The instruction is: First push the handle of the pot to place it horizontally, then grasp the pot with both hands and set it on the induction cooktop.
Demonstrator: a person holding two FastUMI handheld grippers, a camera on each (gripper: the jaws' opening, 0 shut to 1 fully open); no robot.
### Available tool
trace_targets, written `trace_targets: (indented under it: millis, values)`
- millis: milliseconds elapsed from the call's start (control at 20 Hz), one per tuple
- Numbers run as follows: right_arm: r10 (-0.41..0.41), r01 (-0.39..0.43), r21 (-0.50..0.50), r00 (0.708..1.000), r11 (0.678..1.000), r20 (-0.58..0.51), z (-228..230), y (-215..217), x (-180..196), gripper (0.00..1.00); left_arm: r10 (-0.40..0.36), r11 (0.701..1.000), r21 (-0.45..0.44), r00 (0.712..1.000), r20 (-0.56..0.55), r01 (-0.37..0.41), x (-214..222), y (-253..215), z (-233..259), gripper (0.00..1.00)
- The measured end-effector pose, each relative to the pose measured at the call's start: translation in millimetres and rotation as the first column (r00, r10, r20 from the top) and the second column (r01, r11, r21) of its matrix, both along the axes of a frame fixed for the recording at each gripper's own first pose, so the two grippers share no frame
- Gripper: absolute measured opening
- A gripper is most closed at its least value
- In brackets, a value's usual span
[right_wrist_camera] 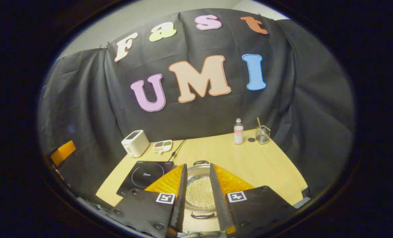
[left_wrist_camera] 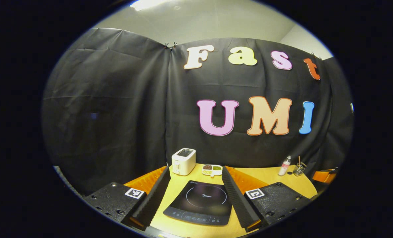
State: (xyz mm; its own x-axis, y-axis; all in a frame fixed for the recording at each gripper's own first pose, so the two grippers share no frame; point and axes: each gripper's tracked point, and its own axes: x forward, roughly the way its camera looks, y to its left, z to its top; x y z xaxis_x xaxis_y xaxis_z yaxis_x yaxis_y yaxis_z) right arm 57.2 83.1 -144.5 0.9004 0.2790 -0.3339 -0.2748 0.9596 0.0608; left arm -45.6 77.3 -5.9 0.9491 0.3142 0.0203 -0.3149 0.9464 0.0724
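Left gripper [left_wrist_camera: 196, 195] fingers spread, black induction cooktop [left_wrist_camera: 201, 202] between them; white toaster [left_wrist_camera: 183, 161] beyond. Right gripper [right_wrist_camera: 198, 193] fingers spread, above round steel pot [right_wrist_camera: 199, 193] holding pale beads; clear bottle [right_wrist_camera: 238, 131] farther on wooden tabletop [right_wrist_camera: 269, 165].

Pot [right_wrist_camera: 199, 190]: shiny metal, dimpled inside. Cooktop [left_wrist_camera: 201, 202]: glossy black glass top. Table [right_wrist_camera: 249, 162]: smooth pale wood, matt. Toaster [left_wrist_camera: 183, 161]: smooth white plastic. Bottle [right_wrist_camera: 238, 131]: clear plastic. Cup [right_wrist_camera: 262, 135]: clear glass. Backdrop [left_wrist_camera: 117, 99]: matt black cloth, creased.
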Motion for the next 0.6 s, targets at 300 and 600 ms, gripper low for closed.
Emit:
trace_targets:
  millis: [300, 600]
  values:
    - [0.04, -0.039, 0.02, 0.995, 0.999, -0.09, -27.0, 11.2, -7.2, 0.07, 0.037, 0.999, 0.002, 0.999, -0.009, -0.037, -7.4, 6.4, -5.0, 0.95]
    - [0.072, -0.069, 0.023, 0.96, 0.997, -0.27, -98.2, 16.0, -20.3, 0.02, 0.056, 0.998, 0.019, 0.998, -0.027, -0.056, -13.4, 10.0, -12.2, 0.95]
